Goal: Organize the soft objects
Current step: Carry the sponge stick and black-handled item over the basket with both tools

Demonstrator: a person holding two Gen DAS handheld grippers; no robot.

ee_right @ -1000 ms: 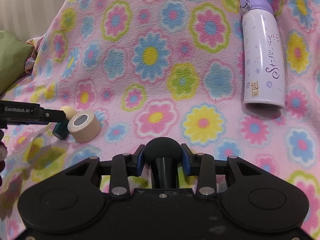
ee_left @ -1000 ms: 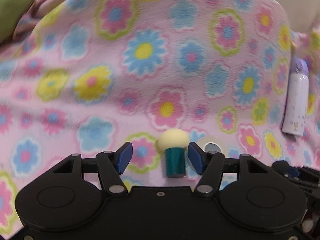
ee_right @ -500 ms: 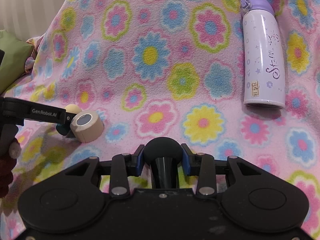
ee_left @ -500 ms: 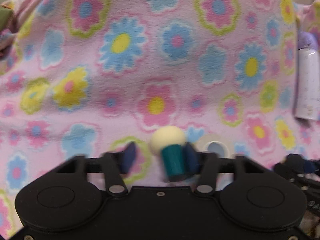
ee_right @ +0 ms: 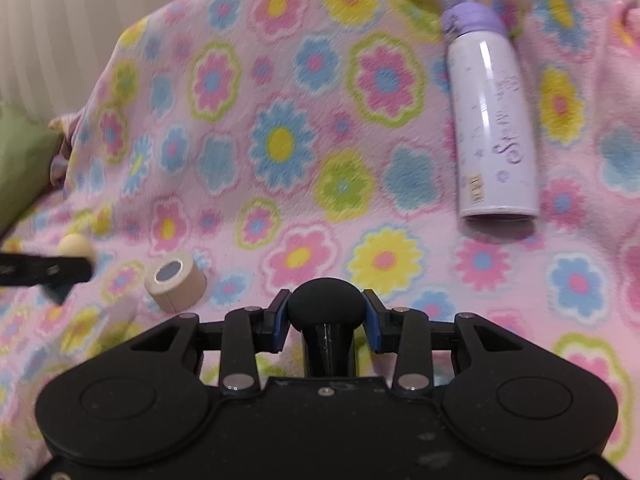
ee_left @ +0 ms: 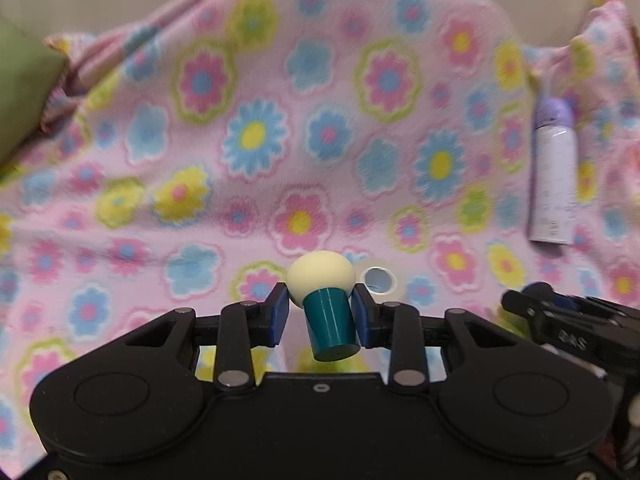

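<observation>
A mushroom-shaped sponge with a cream head and teal handle [ee_left: 326, 304] sits between the blue pads of my left gripper [ee_left: 320, 316], which is shut on it and holds it above the flowered blanket [ee_left: 280, 140]. In the right wrist view the same sponge [ee_right: 74, 246] shows at the far left, partly behind the left gripper's black finger. My right gripper [ee_right: 326, 320] is shut on a black mushroom-shaped sponge [ee_right: 326, 310]. A beige tape roll [ee_right: 176, 282] lies on the blanket between the two grippers.
A white bottle with a purple cap [ee_right: 490, 120] lies on the blanket at the right. A green cushion [ee_left: 24, 84] sits at the left edge. A pale ribbed wall [ee_right: 52, 32] rises behind the blanket.
The left gripper's pads closed on the cream and teal sponge, then lifted it off the blanket. The right gripper kept its hold on the black sponge and stayed nearly in place.
</observation>
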